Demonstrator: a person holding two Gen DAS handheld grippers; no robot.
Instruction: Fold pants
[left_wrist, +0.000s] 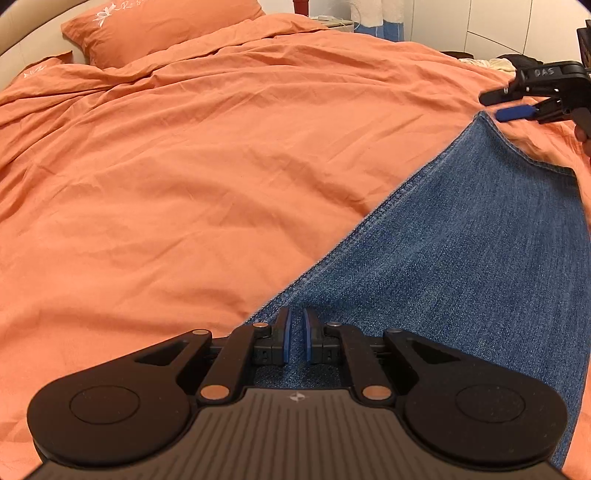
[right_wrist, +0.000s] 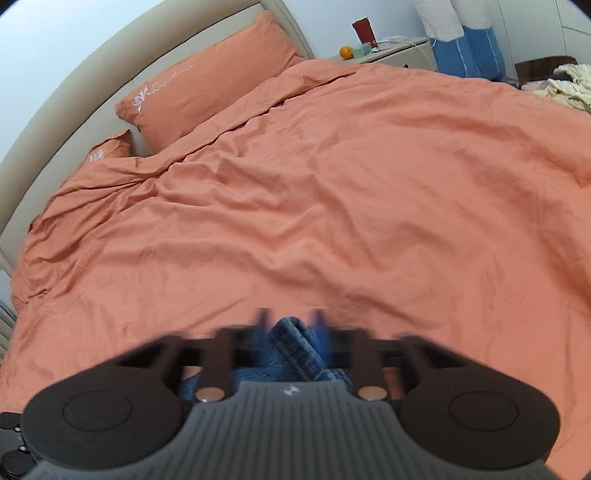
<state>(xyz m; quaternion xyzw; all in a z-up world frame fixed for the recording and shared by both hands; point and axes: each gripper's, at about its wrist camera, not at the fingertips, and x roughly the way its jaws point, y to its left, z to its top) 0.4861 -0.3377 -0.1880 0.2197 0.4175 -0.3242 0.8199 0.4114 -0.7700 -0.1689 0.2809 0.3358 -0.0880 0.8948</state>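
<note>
Blue jeans lie flat on the orange duvet, one leg stretching away to the upper right. At the near end, my left gripper is shut on the denim, its blue pads almost together just inside the stitched side seam. My right gripper hovers at the far corner of the leg with its jaws apart and nothing pinched between them. In the right wrist view my right gripper is blurred, and a folded hem of the jeans sits loose between its fingers.
Two orange pillows rest against a beige headboard. A nightstand holds a red cup and an orange. A heap of pale clothes lies past the bed's right side. A person's hand holds the right gripper.
</note>
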